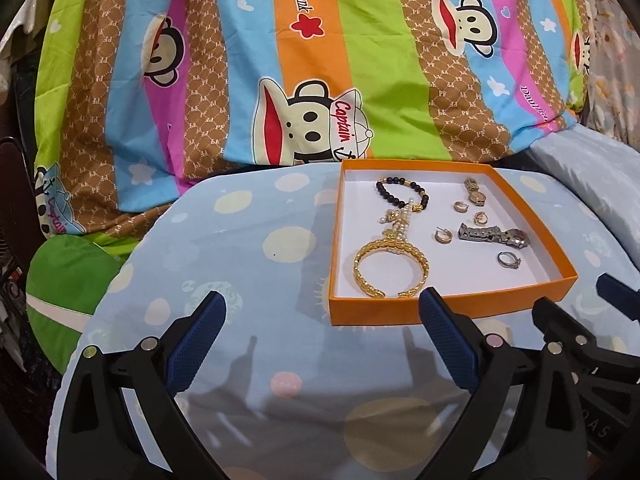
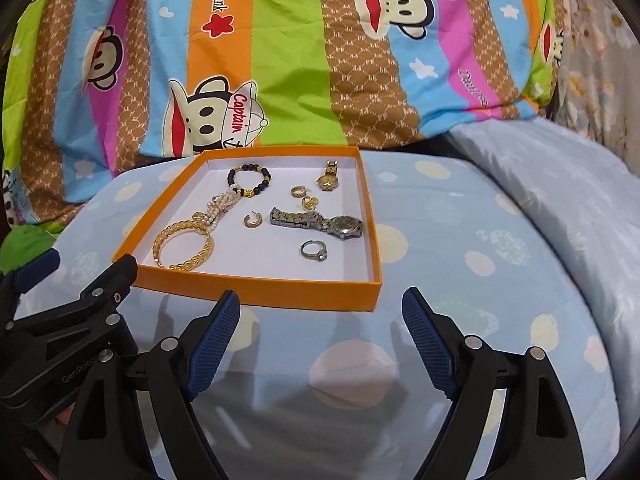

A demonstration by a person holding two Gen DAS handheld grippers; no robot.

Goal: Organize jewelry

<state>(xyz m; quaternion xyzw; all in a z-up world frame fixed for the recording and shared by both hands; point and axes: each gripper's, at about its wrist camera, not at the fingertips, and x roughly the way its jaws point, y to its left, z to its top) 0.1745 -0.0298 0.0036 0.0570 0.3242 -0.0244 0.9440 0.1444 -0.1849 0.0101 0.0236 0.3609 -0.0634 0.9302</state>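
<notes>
**Both grippers wide open short of the orange tray**

An orange tray with a white floor sits right of centre in the left wrist view and left of centre in the right wrist view, resting on a pale blue dotted cushion. All the jewelry lies inside its walls. A gold bangle occupies the tray's lower left corner, close to the near wall; a pearl strand runs up from it to a black bead bracelet near the far wall. A grey metal watch lies mid-tray, its face close to the right-hand wall, with a silver ring just below it — bare white floor separates that ring from the near wall. A gold watch sits at the upper right, and small gold earrings lie scattered between.

The left gripper has its blue-padded fingers spread wide and holds nothing; its right-hand fingertip overlaps the tray's near wall in the picture. The right gripper is likewise spread wide and empty, with open cushion between its fingers and at the right of the frame. A striped monkey-print blanket fills the top.
</notes>
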